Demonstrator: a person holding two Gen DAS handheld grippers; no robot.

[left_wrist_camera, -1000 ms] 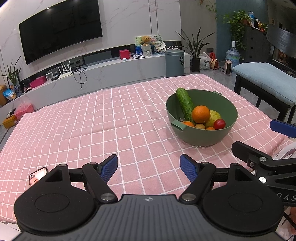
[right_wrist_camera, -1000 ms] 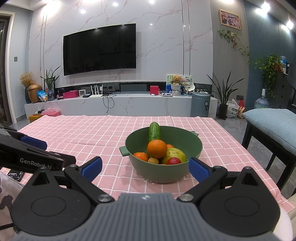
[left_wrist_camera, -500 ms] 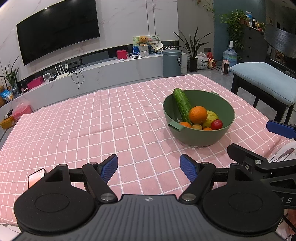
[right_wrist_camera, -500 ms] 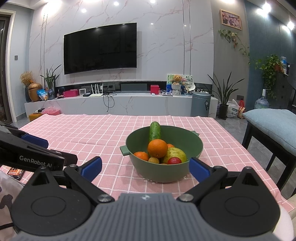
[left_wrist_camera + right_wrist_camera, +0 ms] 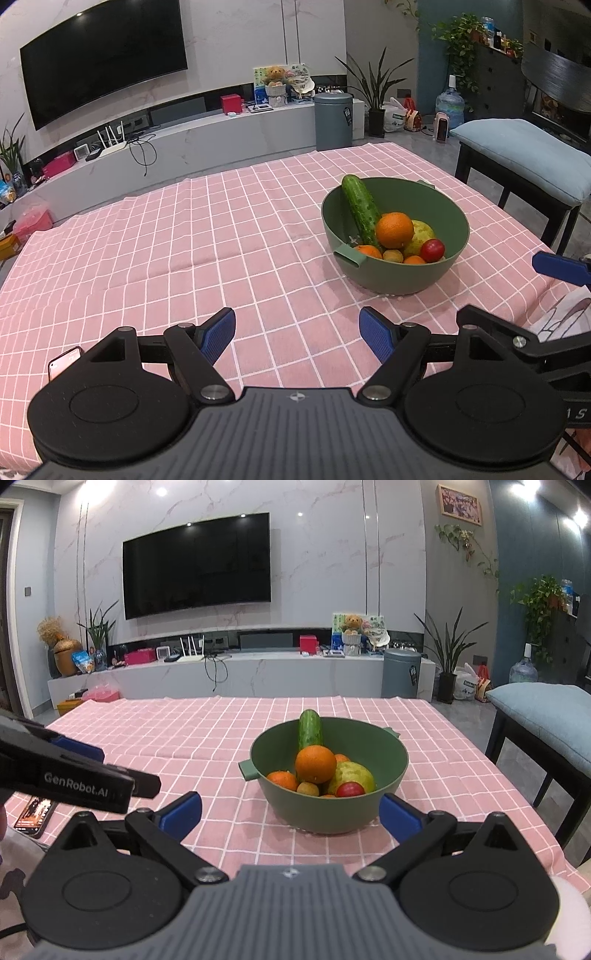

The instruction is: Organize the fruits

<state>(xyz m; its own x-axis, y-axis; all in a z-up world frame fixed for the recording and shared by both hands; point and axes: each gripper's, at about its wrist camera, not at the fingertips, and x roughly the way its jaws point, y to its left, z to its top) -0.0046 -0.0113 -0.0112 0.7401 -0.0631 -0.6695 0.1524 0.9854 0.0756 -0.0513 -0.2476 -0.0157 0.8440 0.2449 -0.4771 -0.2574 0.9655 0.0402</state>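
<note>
Two grippers hover above a table covered by a pink checked tablecloth (image 5: 229, 236). Proceeding left to right: a phone (image 5: 62, 363) lies flat at the near left edge of the table, partly hidden behind the left gripper body. The left gripper (image 5: 297, 332) is held over the near edge of the table; its jaws stand wide apart with nothing between the blue pads (image 5: 218, 334). The right gripper (image 5: 290, 810) is likewise spread wide and empty, and it faces the bowl directly; in the left wrist view its black frame shows at the right margin.

The green bowl (image 5: 388, 749) stands on the right half of the table, away from the far edge and clear of both grippers. It holds all visible produce. A cucumber (image 5: 310, 727) leans upright against the far-left inner wall, its tip above the rim. A large orange (image 5: 315, 764) sits on top of the pile, touching the cucumber. A yellow-green fruit (image 5: 354, 775) lies to the right of the orange. A small red fruit (image 5: 350, 789) rests in front of it at the near wall. A smaller orange (image 5: 282, 779) lies at the near left, beside the bowl handle (image 5: 248, 770).
</note>
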